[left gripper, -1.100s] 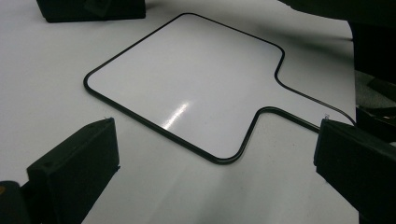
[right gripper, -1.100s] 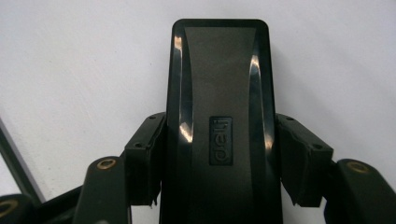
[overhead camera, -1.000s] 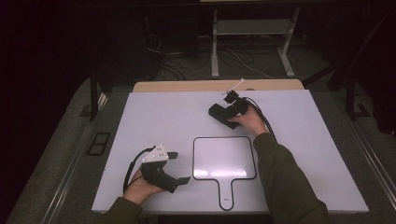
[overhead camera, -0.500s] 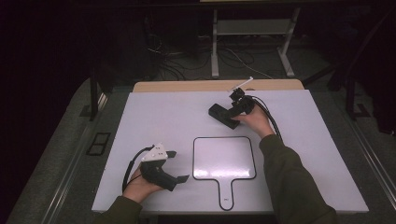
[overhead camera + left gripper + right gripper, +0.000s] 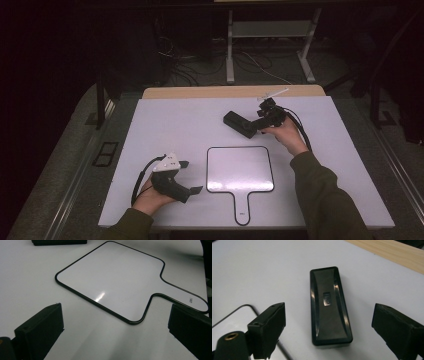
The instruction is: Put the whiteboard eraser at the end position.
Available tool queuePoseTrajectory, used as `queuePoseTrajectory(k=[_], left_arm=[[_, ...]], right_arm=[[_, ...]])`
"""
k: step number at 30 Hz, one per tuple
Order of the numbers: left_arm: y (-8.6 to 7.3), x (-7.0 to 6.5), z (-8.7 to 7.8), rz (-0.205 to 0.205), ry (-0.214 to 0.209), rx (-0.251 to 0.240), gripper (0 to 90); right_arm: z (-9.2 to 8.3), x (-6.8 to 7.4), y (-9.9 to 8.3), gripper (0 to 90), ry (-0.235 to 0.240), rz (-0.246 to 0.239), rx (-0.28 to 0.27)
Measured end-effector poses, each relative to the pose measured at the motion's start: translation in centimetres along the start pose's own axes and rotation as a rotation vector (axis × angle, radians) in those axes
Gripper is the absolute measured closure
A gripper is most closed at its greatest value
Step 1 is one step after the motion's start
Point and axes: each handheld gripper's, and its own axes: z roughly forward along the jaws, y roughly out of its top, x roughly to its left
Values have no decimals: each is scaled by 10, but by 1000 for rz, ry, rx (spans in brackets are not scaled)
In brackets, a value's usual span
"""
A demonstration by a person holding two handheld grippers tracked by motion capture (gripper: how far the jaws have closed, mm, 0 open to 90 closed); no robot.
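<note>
A black eraser (image 5: 239, 124) (image 5: 329, 307) lies flat on the white table (image 5: 165, 125), toward the far right. My right gripper (image 5: 261, 122) (image 5: 329, 322) hovers just right of it. Its jaws have just been opening and stand open. The eraser lies below and ahead of them, and the pads do not touch it. A white paddle-shaped board with a black rim (image 5: 240, 170) (image 5: 112, 277) lies near the front edge, handle toward the person. My left gripper (image 5: 192, 176) (image 5: 116, 315) rests open left of the board, nothing between its fingers.
A wooden strip (image 5: 230, 92) runs along the table's far edge. Beyond it are a metal stand (image 5: 270, 30) and loose cables on the dark floor. The person's sleeves come in from the bottom, and the right one (image 5: 325, 200) lies beside the board.
The right gripper has drawn back to the right and lifted a little off the eraser, which stays where it lay. The left hand and the board have not moved.
</note>
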Motion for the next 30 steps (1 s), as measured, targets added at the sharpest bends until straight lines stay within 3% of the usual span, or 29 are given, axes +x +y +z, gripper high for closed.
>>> queuePoseTrajectory(k=[12,18,26,30], left_arm=[[-2,0,-2,-7,2,-5,0],[-3,-1,-3,-6,-1,-5,0],[-2,-2,-4,0,8,-4,0],[-2,-3,-4,-4,6,-8,0]], right_arm=[[-25,21,-25,106,28,-54,-76],[-39,34,-44,106,20,-82,-92],[-60,43,-70,107,35,-71,-110],[-69,45,-85,107,10,-61,-115]])
